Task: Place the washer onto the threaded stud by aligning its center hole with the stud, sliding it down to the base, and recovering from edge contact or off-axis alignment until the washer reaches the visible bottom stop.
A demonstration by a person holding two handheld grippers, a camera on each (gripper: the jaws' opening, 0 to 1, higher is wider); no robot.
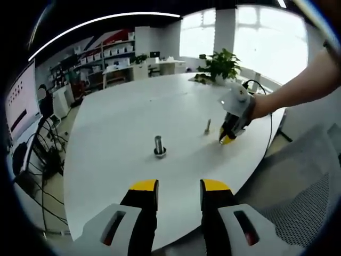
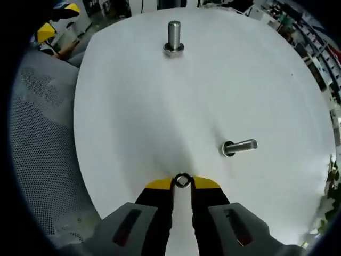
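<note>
R gripper [image 2: 182,184], bottom centre of right gripper view: yellow tips nearly closed, pinching small washer [image 2: 182,181] over white table [image 2: 133,122]. Two studs stand upright: nearer one [image 2: 241,146] centre-right, farther one [image 2: 174,37] top centre. L gripper [image 1: 178,186], bottom of left gripper view: jaws apart w/ nothing between, well back from studs.

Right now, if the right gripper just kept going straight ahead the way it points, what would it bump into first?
Probably the bare tabletop. The right gripper, shut on the washer, aims between the near stud and the far stud; depth is unclear.
</note>
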